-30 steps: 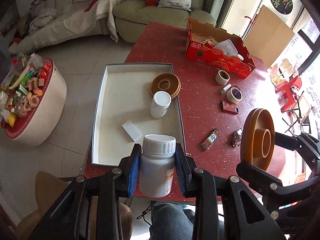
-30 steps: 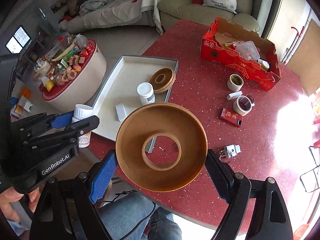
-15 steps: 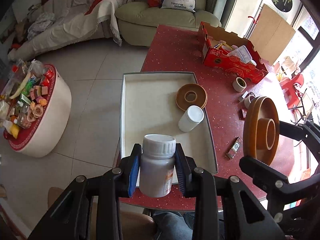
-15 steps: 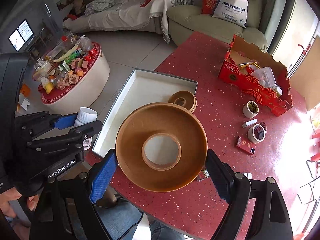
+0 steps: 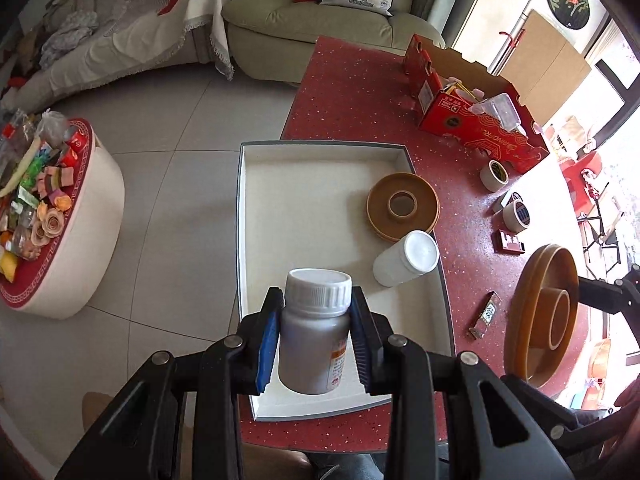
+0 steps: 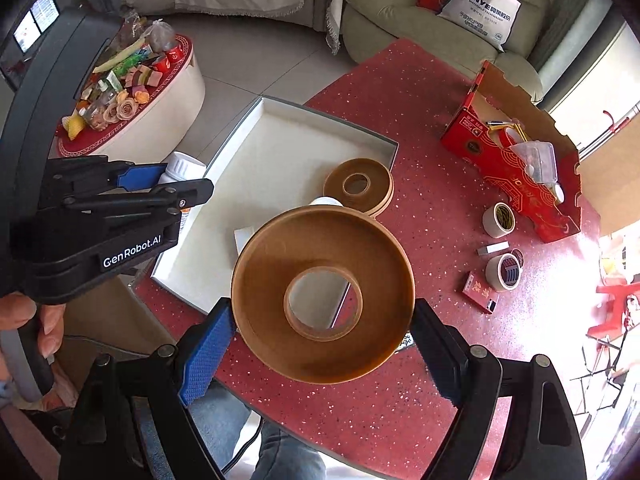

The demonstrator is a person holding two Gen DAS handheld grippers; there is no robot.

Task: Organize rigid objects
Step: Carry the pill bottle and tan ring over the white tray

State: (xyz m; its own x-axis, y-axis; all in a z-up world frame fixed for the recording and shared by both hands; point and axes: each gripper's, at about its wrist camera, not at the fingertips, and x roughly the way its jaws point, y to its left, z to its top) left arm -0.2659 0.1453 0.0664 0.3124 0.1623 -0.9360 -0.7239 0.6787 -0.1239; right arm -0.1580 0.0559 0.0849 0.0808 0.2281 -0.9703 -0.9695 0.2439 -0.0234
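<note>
The big red table (image 5: 360, 80) held a white tray (image 5: 304, 168) near its edge. A second earlier both hands were farther back. Since then they had moved in over the tray, and the tray looked bigger and nearer in both views. I think this meant the two things were about to be put down inside it.

The right gripper (image 6: 320, 344) squeezed a wide brown reel (image 6: 322, 296) by its rim, with a pad on each side. The reel hung over the near corner of the tray.

A second brown reel (image 5: 402, 206) already lay in the tray by its right wall. A white bottle (image 5: 404, 258) lay tipped just beside it.

The left gripper (image 5: 314, 340) was clamped on a white pill bottle (image 5: 314, 332) with a ridged cap. It held the bottle upright above the near end of the tray.

Two tape rolls (image 5: 516, 214) and a small red box (image 5: 510, 242) waited on the table, outside the tray.

The reel hid most of a small white block (image 6: 244, 236) in the tray. The bottle's label was cut off and too small to read. The window glare washed out the far right of the table.
</note>
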